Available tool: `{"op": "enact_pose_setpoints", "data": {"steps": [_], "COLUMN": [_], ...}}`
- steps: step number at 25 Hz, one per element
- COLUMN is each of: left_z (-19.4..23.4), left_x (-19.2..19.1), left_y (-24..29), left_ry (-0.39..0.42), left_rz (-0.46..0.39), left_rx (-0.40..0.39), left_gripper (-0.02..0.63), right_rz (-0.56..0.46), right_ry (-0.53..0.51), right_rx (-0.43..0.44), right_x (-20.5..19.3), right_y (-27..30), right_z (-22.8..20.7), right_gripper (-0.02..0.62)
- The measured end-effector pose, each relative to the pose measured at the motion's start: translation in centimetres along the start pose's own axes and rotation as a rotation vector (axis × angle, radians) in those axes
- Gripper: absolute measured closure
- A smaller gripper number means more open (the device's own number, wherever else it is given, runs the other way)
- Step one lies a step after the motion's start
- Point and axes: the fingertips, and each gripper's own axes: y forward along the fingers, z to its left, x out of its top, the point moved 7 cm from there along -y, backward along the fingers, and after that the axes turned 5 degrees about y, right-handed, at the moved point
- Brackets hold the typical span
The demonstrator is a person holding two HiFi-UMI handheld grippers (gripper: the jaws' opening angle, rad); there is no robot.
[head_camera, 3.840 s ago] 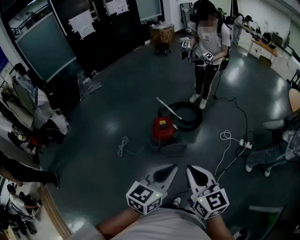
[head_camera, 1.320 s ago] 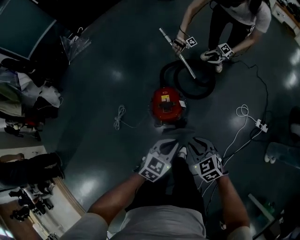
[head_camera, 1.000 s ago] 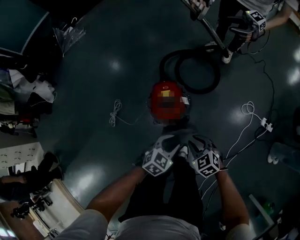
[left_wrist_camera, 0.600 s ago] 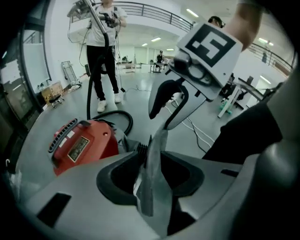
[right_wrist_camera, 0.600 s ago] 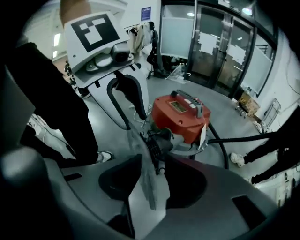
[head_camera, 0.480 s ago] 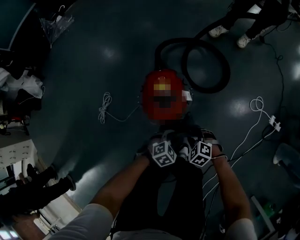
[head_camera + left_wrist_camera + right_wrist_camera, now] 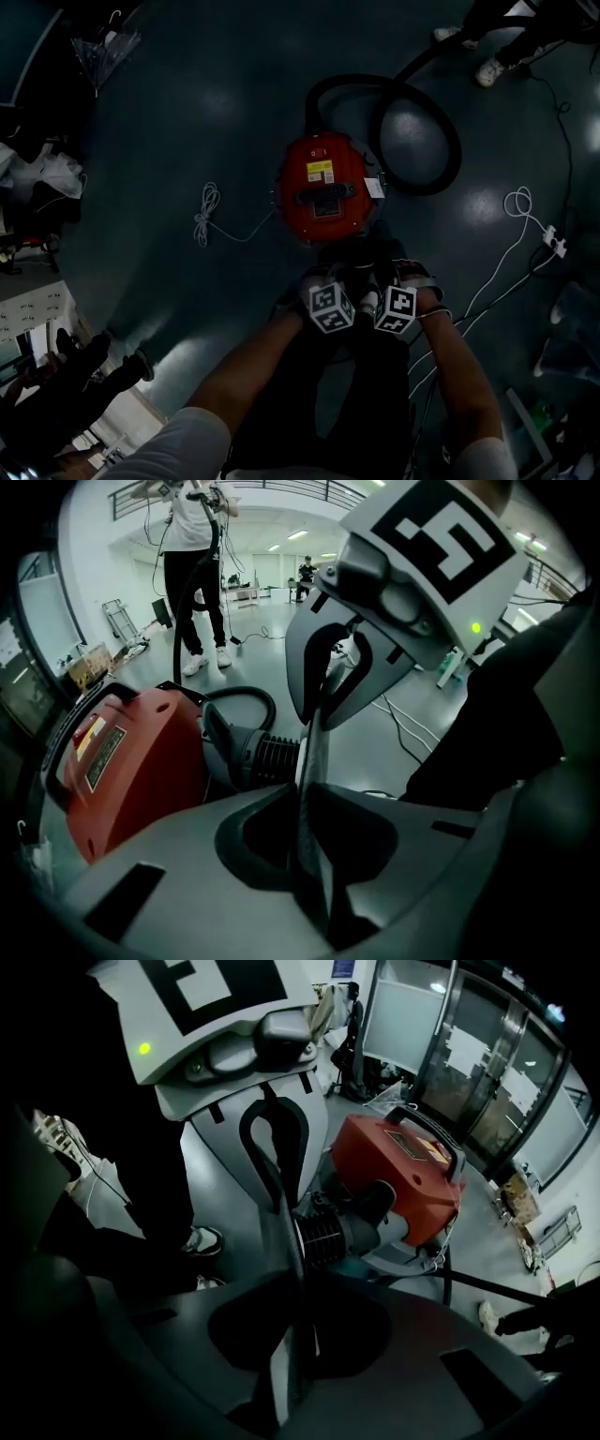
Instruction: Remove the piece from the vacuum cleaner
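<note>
The red vacuum cleaner [image 7: 323, 185] stands on the dark floor straight ahead of me, with its black hose [image 7: 441, 141] looped behind it. A ribbed black hose collar [image 7: 272, 757] plugs into its front and also shows in the right gripper view [image 7: 323, 1237]. My left gripper [image 7: 342, 286] and right gripper [image 7: 380, 286] hang side by side just short of the vacuum, tips turned toward each other. Both pairs of jaws are closing and look pressed together, left gripper [image 7: 309, 752] and right gripper [image 7: 286, 1241], with nothing between them. Neither touches the vacuum.
A white cord [image 7: 211, 211] lies left of the vacuum. A power strip with a white cable [image 7: 553, 242] lies at the right. Another person [image 7: 192, 546] stands beyond the hose holding its wand. My own legs and a shoe [image 7: 202, 1239] are below the grippers.
The view has closed in over the vacuum. Both grippers drew together and their jaws went from wide apart to closed. The other person lifted the wand and moved toward the top edge.
</note>
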Motion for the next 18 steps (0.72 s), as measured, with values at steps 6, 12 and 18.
{"op": "enact_pose_setpoints", "data": {"steps": [6,12,18], "left_z": [-2.5,-3.8,-4.0], "left_x": [-0.3,2.4,7.8], "left_y": [-0.6,-7.1,-20.4], "left_ry": [0.037,0.044,0.103], "left_rz": [0.031,-0.012,-0.06], "left_rx": [-0.115,-0.183,-0.227], "left_gripper": [0.574,0.574,0.574], "right_rz": [0.037,-0.007,-0.067], "right_ry": [-0.043,0.065,0.143], "right_rx": [0.097,0.14,0.164], "right_x": [-0.3,1.8,7.2], "right_y": [-0.9,-8.3,-21.8], "right_z": [2.6,3.4,2.7], "right_gripper": [0.552,0.552,0.552]}}
